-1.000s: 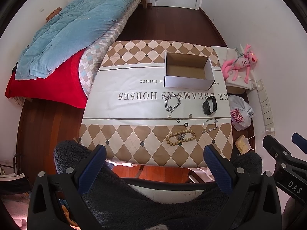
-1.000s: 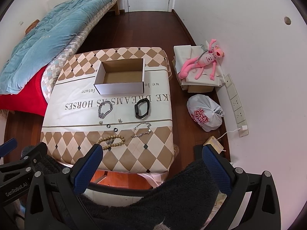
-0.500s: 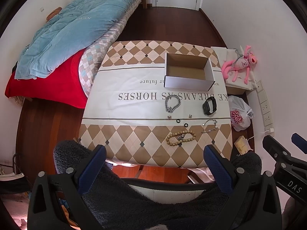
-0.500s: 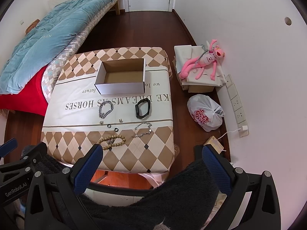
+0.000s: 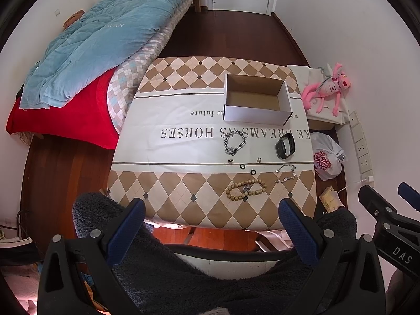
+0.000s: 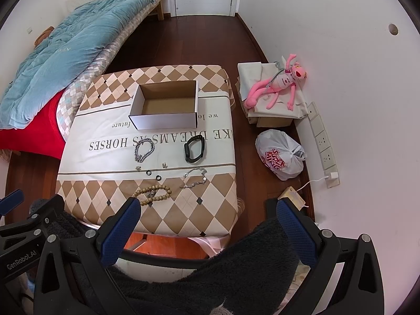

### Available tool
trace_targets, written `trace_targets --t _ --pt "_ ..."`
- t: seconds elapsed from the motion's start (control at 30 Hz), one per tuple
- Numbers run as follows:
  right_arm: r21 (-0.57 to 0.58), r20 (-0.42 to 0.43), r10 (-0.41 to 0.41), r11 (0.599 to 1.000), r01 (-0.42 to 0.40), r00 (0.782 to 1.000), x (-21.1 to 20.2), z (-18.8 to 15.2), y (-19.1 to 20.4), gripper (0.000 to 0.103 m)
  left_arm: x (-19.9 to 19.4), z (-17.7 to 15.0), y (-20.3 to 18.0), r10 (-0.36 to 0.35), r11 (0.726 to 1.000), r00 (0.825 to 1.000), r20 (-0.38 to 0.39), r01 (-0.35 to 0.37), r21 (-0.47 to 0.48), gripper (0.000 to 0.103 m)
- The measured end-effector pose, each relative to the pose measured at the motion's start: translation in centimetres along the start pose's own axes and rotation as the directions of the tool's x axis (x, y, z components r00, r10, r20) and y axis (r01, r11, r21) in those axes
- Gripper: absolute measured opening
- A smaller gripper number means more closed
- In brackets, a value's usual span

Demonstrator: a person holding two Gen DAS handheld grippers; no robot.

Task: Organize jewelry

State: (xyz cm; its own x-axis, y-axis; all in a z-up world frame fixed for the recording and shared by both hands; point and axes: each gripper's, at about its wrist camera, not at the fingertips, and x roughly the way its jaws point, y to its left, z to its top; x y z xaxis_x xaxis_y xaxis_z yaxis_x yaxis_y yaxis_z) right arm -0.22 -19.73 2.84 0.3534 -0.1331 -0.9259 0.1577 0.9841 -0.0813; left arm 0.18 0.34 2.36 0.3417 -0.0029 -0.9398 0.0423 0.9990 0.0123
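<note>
Left gripper (image 5: 211,216) and right gripper (image 6: 208,216) both spread wide, blue-padded fingers grasping nothing, held high and well back from the cloth-covered table with a tan diamond pattern (image 5: 183,147). Likely a starting pose, giving both cameras a full look at the layout before reaching.

Ahead of both grippers, nearest first: a loop of tan wooden beads (image 5: 246,189), just beyond the left gripper's right finger. Past it, a thin silver charm bracelet (image 5: 286,173), two small black rings (image 5: 248,169), then a chunky silver chain bracelet (image 5: 234,143) and a black wristband (image 5: 285,146). Farthest, an open white cardboard box with a brown inside (image 5: 256,99), empty, probably the place meant for the jewelry; pieces laid out singly, apart, easy to pick.

Two tiny metal bits (image 5: 230,160) near the rings too small to identify. Dark fleece sleeves hiding the table's near edge. Printed lettering on the cloth partly covered by the box.
</note>
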Motion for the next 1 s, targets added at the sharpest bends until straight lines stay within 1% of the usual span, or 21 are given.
trace_targets --t 0.5,0.6,0.67,0.73,0.8,0.9,0.93,1.0 --pt "0.000 0.002 0.000 1.000 0.000 1.000 -0.1 0.0 -0.1 0.103 -0.2 0.3 -0.2 -0.001 1.000 1.000 0.005 0.001 -0.001 0.103" --pt "0.004 0.002 0.006 1.000 -0.006 1.000 -0.1 0.0 -0.1 0.103 -0.2 0.7 -0.6 0.000 1.000 1.000 0.016 0.000 0.003 0.103" --pt "0.017 0.008 0.026 1.000 -0.026 1.000 0.3 0.0 -0.1 0.103 0.3 1.2 -1.0 0.012 1.000 0.999 0.034 -0.012 0.011 0.103" --pt "0.046 0.023 0.048 0.998 -0.049 0.999 0.3 0.1 0.3 0.103 1.1 1.5 -1.4 0.028 0.999 0.999 0.046 -0.028 0.018 0.103" --pt "0.079 0.035 0.050 0.996 -0.052 0.998 0.9 0.4 -0.4 0.103 2.4 2.0 -1.6 0.045 0.999 0.997 0.058 -0.046 0.021 0.103" --pt "0.120 0.012 0.044 0.992 -0.045 0.999 3.4 0.5 -1.6 0.103 5.0 2.5 -1.7 0.066 0.997 0.996 0.064 -0.068 0.027 0.103" --pt "0.135 0.001 0.047 0.990 -0.046 0.999 4.7 1.2 -2.6 0.103 6.1 2.7 -1.8 0.075 0.997 0.995 0.062 -0.077 0.031 0.103" --pt "0.152 -0.024 0.049 0.987 -0.045 0.999 6.9 1.4 -3.1 0.103 8.2 3.0 -2.0 0.092 0.995 0.995 0.049 -0.095 0.043 0.103"
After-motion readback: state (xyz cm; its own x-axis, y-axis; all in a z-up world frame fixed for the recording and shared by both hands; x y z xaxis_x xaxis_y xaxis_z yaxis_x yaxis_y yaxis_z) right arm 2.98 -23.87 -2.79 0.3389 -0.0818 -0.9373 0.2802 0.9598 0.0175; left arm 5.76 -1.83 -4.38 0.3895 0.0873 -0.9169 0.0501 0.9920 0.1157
